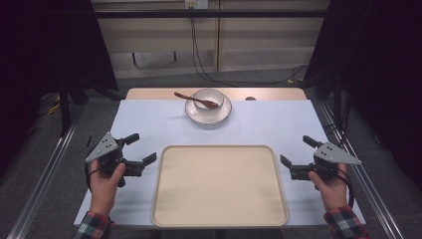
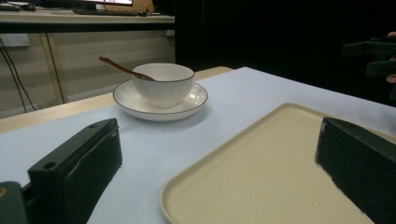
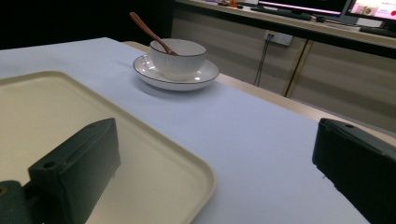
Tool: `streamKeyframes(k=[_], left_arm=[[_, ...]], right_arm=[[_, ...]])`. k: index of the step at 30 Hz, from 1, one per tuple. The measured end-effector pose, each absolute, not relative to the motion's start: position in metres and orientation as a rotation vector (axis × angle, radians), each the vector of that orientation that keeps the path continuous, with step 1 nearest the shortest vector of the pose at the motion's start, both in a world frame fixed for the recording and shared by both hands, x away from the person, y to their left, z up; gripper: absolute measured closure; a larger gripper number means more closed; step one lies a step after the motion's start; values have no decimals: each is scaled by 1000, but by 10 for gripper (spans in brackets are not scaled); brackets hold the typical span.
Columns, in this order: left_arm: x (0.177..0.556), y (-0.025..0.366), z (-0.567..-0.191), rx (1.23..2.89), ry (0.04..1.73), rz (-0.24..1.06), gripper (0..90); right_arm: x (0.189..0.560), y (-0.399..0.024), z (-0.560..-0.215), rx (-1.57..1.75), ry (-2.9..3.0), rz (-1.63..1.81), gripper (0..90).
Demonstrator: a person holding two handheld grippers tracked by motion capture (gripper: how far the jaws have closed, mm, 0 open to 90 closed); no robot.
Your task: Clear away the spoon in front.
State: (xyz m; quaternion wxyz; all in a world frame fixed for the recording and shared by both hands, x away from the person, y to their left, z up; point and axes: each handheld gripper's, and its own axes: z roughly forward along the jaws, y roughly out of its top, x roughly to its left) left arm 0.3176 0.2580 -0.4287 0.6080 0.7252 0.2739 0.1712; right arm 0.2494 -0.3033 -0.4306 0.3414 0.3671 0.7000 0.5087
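A white ribbed bowl [image 1: 208,97] stands on a white saucer [image 1: 219,115] at the far middle of the table. A brown wooden spoon [image 1: 191,98] rests in the bowl, handle pointing left. A beige tray [image 1: 219,199] lies bare at the near middle. My left gripper [image 1: 141,149] hovers open just left of the tray, nothing between its jaws. My right gripper [image 1: 297,151] is open beside the tray's right edge. In the left gripper view the bowl [image 2: 163,83], saucer [image 2: 140,105], spoon [image 2: 122,68] and tray [image 2: 261,172] lie ahead. The right gripper view has the bowl [image 3: 180,58] and tray [image 3: 46,107].
A pale sheet [image 1: 149,124] covers the table, with a strip of wood [image 1: 149,93] at its far edge. Dark curtains [image 1: 378,59] hang on both sides. Cables [image 1: 209,74] trail over the floor behind. Metal rails [image 1: 45,174] run along the table's sides.
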Motion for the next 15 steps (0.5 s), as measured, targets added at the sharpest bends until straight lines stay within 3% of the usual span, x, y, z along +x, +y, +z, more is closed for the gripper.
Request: streamKeyframes(k=[15], left_arm=[[326,259,-437,1687,696,389,5]], right_arm=[[249,-296,-434,922,1877,1333,5]])
